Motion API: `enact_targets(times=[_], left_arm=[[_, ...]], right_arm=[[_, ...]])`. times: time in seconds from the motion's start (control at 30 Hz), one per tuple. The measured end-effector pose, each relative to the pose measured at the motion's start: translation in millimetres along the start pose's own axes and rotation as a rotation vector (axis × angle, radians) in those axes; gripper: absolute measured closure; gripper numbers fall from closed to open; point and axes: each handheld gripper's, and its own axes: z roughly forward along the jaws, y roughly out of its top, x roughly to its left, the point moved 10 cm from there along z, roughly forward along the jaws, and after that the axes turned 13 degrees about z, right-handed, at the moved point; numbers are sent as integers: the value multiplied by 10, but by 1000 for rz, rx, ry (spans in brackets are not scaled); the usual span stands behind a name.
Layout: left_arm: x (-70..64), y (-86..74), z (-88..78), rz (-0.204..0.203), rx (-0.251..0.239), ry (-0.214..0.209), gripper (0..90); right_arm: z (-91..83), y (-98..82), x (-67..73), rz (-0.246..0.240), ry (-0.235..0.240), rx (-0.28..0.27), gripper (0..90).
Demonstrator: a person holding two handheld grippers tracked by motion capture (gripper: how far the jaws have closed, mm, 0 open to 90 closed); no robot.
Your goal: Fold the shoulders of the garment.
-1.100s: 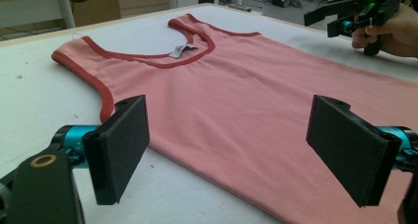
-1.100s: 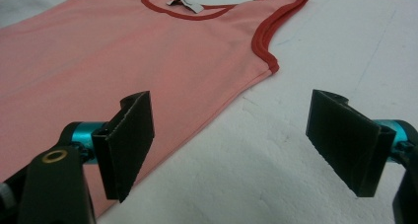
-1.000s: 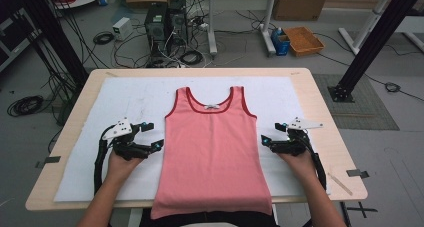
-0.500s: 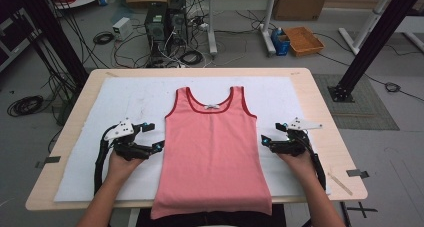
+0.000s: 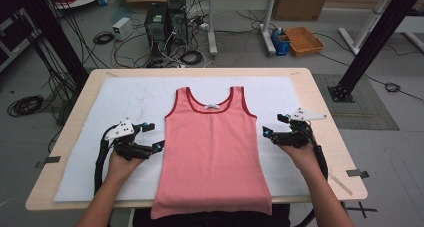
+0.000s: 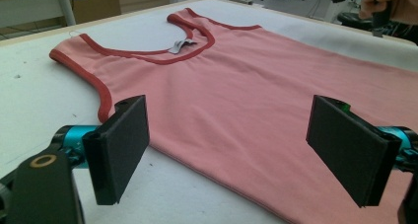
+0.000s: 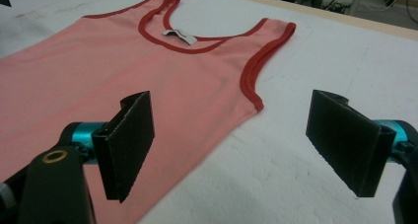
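Observation:
A pink tank top (image 5: 212, 147) with red trim lies flat and face up on the white sheet (image 5: 125, 99), neck toward the far side and hem hanging over the near edge. My left gripper (image 5: 156, 147) rests at its left side edge, below the armhole. In the left gripper view the gripper (image 6: 231, 140) is open, and the side seam of the tank top (image 6: 256, 86) runs between the jaws. My right gripper (image 5: 266, 133) sits at the right side edge. The right gripper view shows the gripper (image 7: 236, 135) open, astride the edge of the tank top (image 7: 98, 61) just under the armhole.
The sheet covers most of a wooden table (image 5: 317, 94). Computer towers (image 5: 165, 19), loose cables and an orange tray (image 5: 303, 39) sit on the floor beyond it. A black frame post (image 5: 372, 39) stands at the far right. The other hand (image 6: 389, 4) shows far off.

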Motion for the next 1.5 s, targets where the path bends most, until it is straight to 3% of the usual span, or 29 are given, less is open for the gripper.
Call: enact_targets(times=[0.3, 0.83, 1.17, 1.5], left_arm=[[5, -2, -3, -2, 0, -4, 166], [11, -2, -3, -5, -1, -2, 166], [12, -1, -4, -9, -4, -3, 166], [12, 0, -4, -11, -6, -2, 166]], right_arm=[[274, 368, 69, 29, 12, 35, 183], [966, 849, -168, 83, -83, 112, 183], [1407, 860, -261, 93, -119, 164, 183], [1815, 819, -358, 147, -162, 214, 183]])
